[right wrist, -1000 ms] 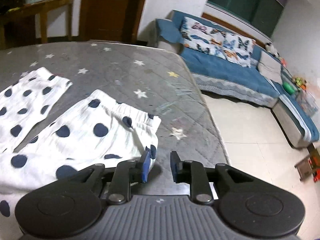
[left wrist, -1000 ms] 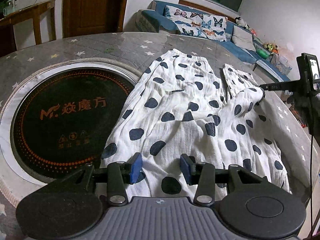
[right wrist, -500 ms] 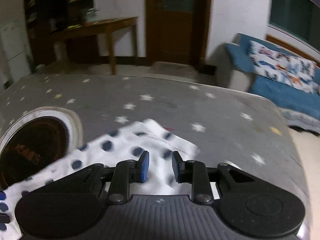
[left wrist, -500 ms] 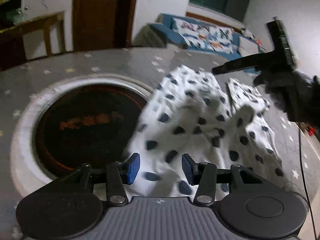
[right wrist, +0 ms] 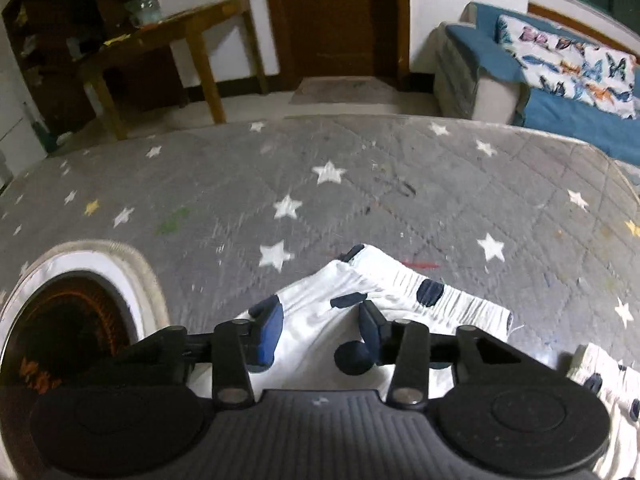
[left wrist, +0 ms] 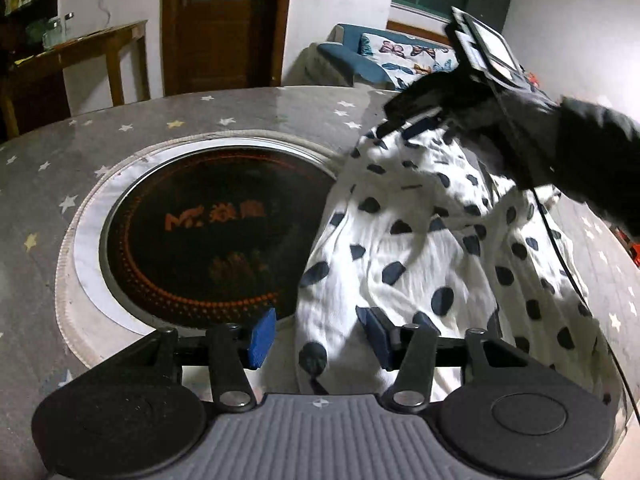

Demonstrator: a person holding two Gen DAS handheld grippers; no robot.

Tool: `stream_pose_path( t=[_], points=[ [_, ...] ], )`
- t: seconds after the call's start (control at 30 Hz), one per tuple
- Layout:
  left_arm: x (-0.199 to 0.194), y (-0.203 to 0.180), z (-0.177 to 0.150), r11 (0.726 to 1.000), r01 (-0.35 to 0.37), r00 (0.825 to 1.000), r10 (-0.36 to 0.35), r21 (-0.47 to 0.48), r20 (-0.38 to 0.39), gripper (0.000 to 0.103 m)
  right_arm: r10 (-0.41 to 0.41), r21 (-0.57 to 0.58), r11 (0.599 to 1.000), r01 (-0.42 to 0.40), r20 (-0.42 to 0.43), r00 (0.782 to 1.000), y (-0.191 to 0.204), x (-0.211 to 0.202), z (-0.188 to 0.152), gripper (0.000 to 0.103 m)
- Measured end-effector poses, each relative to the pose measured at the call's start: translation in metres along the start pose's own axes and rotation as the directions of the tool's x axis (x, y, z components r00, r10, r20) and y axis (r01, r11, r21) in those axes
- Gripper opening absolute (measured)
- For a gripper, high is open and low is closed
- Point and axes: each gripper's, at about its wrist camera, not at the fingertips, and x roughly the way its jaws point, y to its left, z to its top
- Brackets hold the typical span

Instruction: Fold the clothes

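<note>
A white garment with dark polka dots (left wrist: pixel 420 240) lies rumpled on the grey star-patterned table (left wrist: pixel 240 112). My left gripper (left wrist: pixel 316 332) hovers open over its near edge, and cloth lies between the blue pads without being pinched. My right gripper (right wrist: pixel 320 332) is over the garment's gathered far end (right wrist: pixel 384 292). Its jaws are opening, and the cloth lies loose under them. In the left wrist view the right gripper (left wrist: pixel 408 128) is held by a dark-gloved hand (left wrist: pixel 580 152) at the garment's far end.
A round black cooktop with orange markings (left wrist: pixel 216 232) is set into the table left of the garment, also seen as the cooktop (right wrist: pixel 68 328) in the right wrist view. Another dotted piece (right wrist: pixel 608 380) lies at the right. Behind the table stand a blue sofa (right wrist: pixel 560 80) and a wooden side table (right wrist: pixel 180 28).
My right gripper has swept left from the table's right edge to the garment's far end, and its jaws have widened. The garment has become more bunched. My left gripper has shifted slightly.
</note>
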Motion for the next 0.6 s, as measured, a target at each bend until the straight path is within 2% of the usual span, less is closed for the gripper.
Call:
stream_pose_path(
  t=[0.03, 0.1, 0.17, 0.2, 0.3, 0.6],
  points=[
    [0.000, -0.001, -0.002, 1.000, 0.004, 1.000, -0.004, 0.003, -0.001, 0.052, -0.007, 0.004, 1.000, 0.007, 0.003, 1.000, 0.002, 0.002, 0.002, 0.038],
    [0.001, -0.001, -0.005, 1.000, 0.018, 1.000, -0.018, 0.006, -0.002, 0.037, -0.017, 0.009, 1.000, 0.017, 0.007, 1.000, 0.008, 0.007, 0.005, 0.029],
    [0.001, -0.002, -0.008, 0.999, 0.037, 0.999, -0.037, 0.005, 0.001, 0.027, -0.020, 0.003, 1.000, 0.020, 0.011, 1.000, 0.013, 0.010, 0.007, 0.015],
    [0.000, -0.002, -0.009, 0.999, 0.044, 0.999, -0.044, 0.003, 0.004, 0.020, -0.021, 0.001, 1.000, 0.021, 0.012, 1.000, 0.016, 0.012, 0.008, 0.014],
    [-0.003, 0.001, -0.010, 0.998, 0.061, 0.998, -0.061, -0.008, 0.019, 0.012, -0.021, 0.002, 1.000, 0.021, 0.019, 1.000, 0.026, 0.015, 0.013, 0.009],
    [-0.015, 0.025, -0.010, 0.994, 0.065, 0.996, -0.059, -0.088, 0.065, 0.010, 0.014, -0.044, 0.999, -0.012, 0.049, 0.999, 0.082, 0.038, 0.042, 0.007]
  ],
)
